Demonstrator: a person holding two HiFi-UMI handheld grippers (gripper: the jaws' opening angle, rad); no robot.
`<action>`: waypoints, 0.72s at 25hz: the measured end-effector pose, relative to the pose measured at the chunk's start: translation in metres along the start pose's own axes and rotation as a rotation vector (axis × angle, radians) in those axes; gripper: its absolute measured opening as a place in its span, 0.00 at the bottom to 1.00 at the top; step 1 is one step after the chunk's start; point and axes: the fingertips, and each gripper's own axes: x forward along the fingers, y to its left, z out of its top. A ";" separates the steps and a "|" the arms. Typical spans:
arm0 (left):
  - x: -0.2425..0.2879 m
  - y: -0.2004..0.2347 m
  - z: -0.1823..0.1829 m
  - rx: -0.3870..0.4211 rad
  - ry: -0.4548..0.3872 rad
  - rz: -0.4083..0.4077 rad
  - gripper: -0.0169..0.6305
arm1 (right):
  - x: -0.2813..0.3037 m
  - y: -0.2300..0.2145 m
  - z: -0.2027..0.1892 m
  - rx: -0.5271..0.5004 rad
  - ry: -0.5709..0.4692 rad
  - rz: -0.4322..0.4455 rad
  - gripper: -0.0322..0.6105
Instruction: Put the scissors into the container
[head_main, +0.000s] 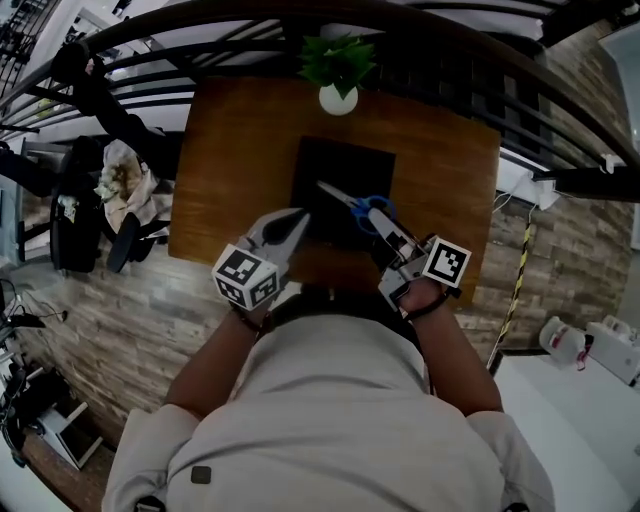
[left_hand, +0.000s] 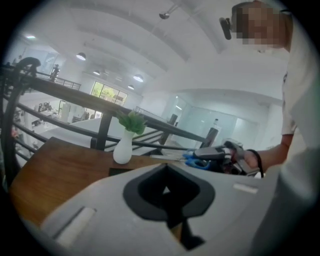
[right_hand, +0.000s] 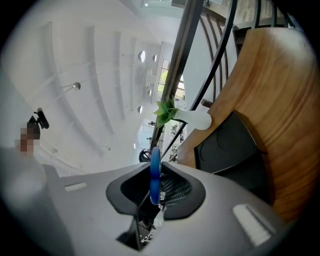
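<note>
Clearly, the worry now is the release. The right gripper (head_main: 392, 234) pinches the scissors (head_main: 352, 203) only by a blue handle loop (right_hand: 155, 172), its jaws drawn narrow on it. The blades therefore stick out far-left, unsupported, above the black container (head_main: 345, 160) in the middle of the wooden table (head_main: 230, 150).

If that pinch slackens while the pair hangs tilted, I judge it could pivot on the loop and land across the rim or on the table instead of inside. A drop from height might also bounce out.

The left gripper (head_main: 297, 216) hovers at the container's near-left edge, jaws together on nothing; whether it touches the rim I cannot tell.

The scissors have silvery blades, apparently closed to one point, and blue handles. Seen from the right gripper view, the held loop appears edge-on and thin.
</note>
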 end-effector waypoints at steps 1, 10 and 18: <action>0.002 0.001 -0.004 -0.009 0.004 0.001 0.03 | 0.001 -0.006 -0.003 0.000 0.012 -0.007 0.14; 0.021 0.027 -0.038 -0.049 0.039 0.039 0.03 | 0.014 -0.064 -0.023 0.026 0.104 -0.070 0.14; 0.036 0.055 -0.075 -0.096 0.088 0.066 0.03 | 0.027 -0.118 -0.040 0.035 0.197 -0.124 0.14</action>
